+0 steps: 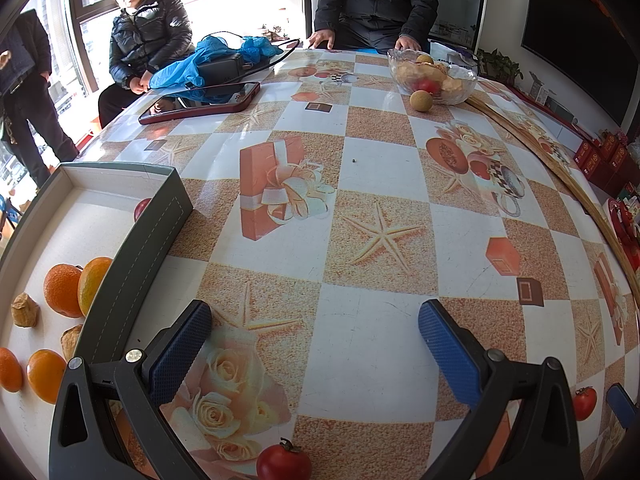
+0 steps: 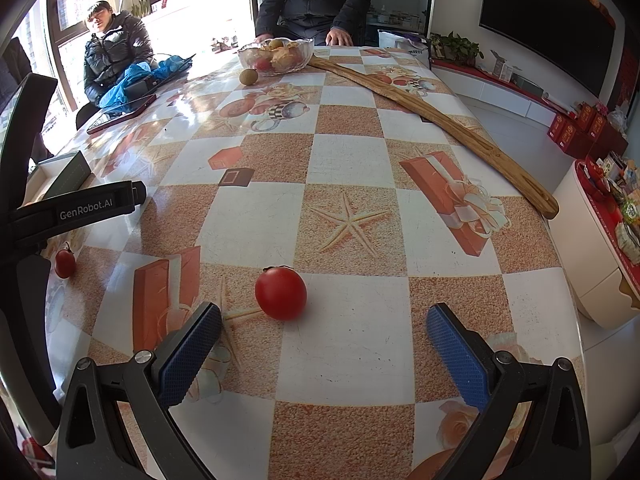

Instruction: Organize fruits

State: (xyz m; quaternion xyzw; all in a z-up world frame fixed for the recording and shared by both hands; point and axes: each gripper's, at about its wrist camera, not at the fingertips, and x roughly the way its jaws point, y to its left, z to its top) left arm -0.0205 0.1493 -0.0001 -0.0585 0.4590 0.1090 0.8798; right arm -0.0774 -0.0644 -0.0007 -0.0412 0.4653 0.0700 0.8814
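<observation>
A: Between the right gripper (image 2: 324, 336)'s wide-spread, empty blue pads sits a small round red tomato (image 2: 281, 293) on the checkered tablecloth (image 2: 352, 168), just ahead and left of centre.

B: And the left gripper (image 1: 316, 336)?

A: Equally wide, holding nothing, beside the shallow grey-walled box (image 1: 132, 272) of oranges (image 1: 62, 290). I'd judge this the reach: advance, close on it, carry it leftward to the box.

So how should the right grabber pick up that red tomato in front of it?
Grip the tomato across its round middle, one pad on each side, coming straight forward and down. The right gripper is open wide enough; the stem points up and away, so squeeze gently below it.
</observation>
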